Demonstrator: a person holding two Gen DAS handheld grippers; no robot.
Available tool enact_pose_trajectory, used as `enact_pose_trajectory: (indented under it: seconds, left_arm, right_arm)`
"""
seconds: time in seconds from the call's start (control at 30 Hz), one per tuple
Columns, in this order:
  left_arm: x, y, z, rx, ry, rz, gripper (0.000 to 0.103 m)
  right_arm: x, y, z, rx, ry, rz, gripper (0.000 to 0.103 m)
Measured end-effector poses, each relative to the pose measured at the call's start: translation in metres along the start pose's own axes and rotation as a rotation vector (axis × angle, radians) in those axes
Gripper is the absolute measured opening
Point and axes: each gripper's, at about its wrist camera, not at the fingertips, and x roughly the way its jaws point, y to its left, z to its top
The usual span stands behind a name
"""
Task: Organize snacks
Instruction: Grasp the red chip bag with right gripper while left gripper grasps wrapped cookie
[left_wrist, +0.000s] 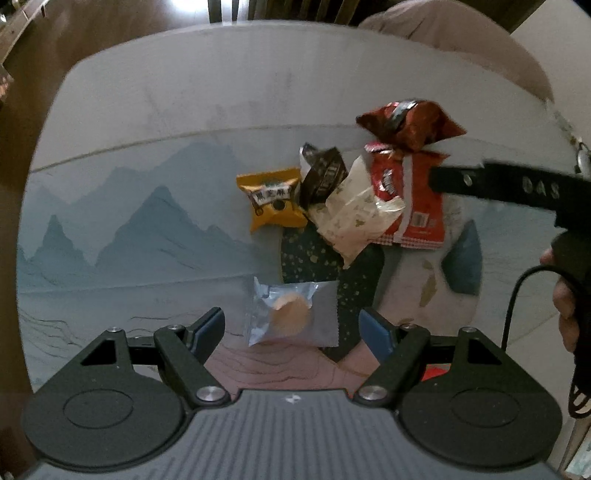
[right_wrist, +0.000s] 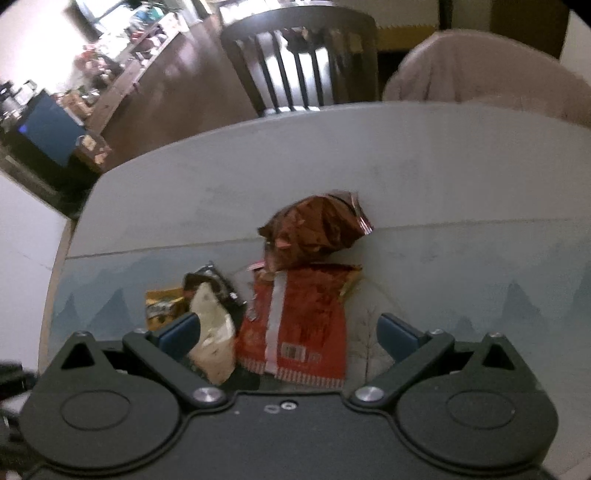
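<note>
A heap of snack packets lies on the table mat. In the left wrist view I see a yellow packet (left_wrist: 273, 201), a dark packet (left_wrist: 323, 177), a cream packet (left_wrist: 354, 214), a red packet (left_wrist: 413, 199) and a red-brown bag (left_wrist: 410, 123). Apart from the heap, a clear packet with a round biscuit (left_wrist: 291, 314) lies between the pads of my open left gripper (left_wrist: 291, 330), untouched. My right gripper (right_wrist: 291, 332) stands wide open above the red packet (right_wrist: 306, 325), with the cream packet (right_wrist: 214, 332) by its left pad and the red-brown bag (right_wrist: 317, 229) beyond.
A mat printed with blue mountains (left_wrist: 129, 229) covers the grey table (right_wrist: 443, 155). A dark slatted chair (right_wrist: 299, 62) and a beige cloth (right_wrist: 480, 74) stand behind the far edge. The black side of the right tool (left_wrist: 498, 184) and a hand (left_wrist: 565, 302) fill the right.
</note>
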Motion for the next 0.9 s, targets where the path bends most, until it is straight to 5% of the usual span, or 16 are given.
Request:
enact_pose_trajectory:
  seconds: [0.4, 0.9]
  left_arm:
    - [0.07, -0.001, 0.016, -0.056, 0.247, 0.022, 0.079]
    - [0.095, -0.02, 0.021, 0.006, 0.263, 0.117, 0.08]
  right_arm:
    - [0.051, 0.005, 0.003, 0.033, 0.082, -0.049, 0.101]
    - [0.058, 0.014, 0.006, -0.005, 0.099, -0.087, 0.097]
